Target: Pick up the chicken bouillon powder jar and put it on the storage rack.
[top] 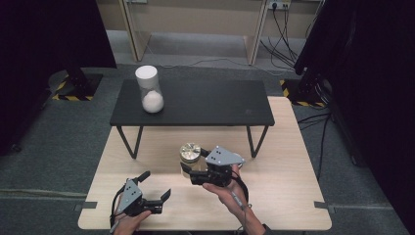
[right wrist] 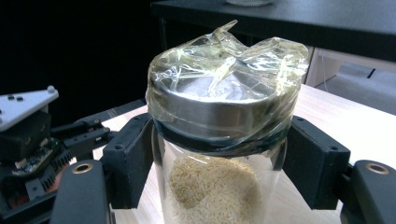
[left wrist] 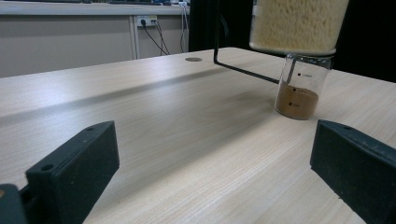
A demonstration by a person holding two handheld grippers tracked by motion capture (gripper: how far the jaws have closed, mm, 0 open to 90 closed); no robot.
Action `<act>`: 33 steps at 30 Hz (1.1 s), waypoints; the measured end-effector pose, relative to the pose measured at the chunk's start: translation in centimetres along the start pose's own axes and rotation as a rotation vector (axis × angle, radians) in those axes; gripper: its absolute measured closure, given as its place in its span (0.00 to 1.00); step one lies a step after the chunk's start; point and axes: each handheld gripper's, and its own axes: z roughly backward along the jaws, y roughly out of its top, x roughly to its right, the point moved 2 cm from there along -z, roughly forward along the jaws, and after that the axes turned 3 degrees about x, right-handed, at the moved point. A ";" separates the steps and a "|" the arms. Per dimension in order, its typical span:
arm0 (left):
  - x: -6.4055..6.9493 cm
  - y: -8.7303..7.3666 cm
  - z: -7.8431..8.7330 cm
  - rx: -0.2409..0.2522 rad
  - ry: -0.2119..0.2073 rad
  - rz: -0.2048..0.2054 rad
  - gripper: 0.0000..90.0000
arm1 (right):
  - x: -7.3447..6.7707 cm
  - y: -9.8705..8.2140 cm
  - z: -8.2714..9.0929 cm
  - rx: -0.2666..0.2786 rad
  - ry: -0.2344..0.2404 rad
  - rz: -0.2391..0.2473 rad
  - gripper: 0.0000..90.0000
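Jar point(right wrist: 219, 154) of pale grain, foil-capped, clamped in right gripper point(top: 198, 172) fingers, lifted off worktop point(top: 288, 191); left gripper point(top: 155, 188) fingers wide, empty. Next: steady carry, keep upright.

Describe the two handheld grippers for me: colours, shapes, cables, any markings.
Both are black units. The left gripper has two blocky matte black jaws with small round holes, a grey three-cornered plate dotted with dark screws, and a black cable trailing back. The right gripper carries the same grey plate; in its own view, brass-coloured ringed holes sit behind the pads. Forearms are bare, no sleeves visible.
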 end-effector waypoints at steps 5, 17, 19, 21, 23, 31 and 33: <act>0.0 0.0 0.0 -0.001 -0.001 -0.001 0.01 | 0.1 1.2 0.0 0.005 0.024 -0.014 0.34; 0.0 0.0 0.0 -0.004 -0.005 0.006 0.01 | 0.5 3.3 -0.3 -0.008 0.043 -0.018 0.34; 0.0 -0.1 0.0 -0.006 -0.004 0.004 0.01 | 0.5 3.6 -0.2 -0.008 0.045 -0.019 0.34; 0.0 -0.1 0.0 -0.004 -0.005 0.006 0.01 | 0.6 4.0 -0.3 -0.010 0.046 -0.017 0.34; 0.0 -0.1 0.0 -0.004 -0.005 0.006 0.01 | 0.7 4.4 -0.3 -0.010 0.045 -0.017 0.34; 0.0 -0.1 0.0 -0.004 -0.005 0.006 0.01 | 1.1 5.8 -0.6 -0.011 0.043 -0.018 0.34; 0.0 -0.1 0.0 -0.005 -0.005 0.006 0.01 | 1.1 6.2 -0.7 -0.009 0.040 -0.015 0.34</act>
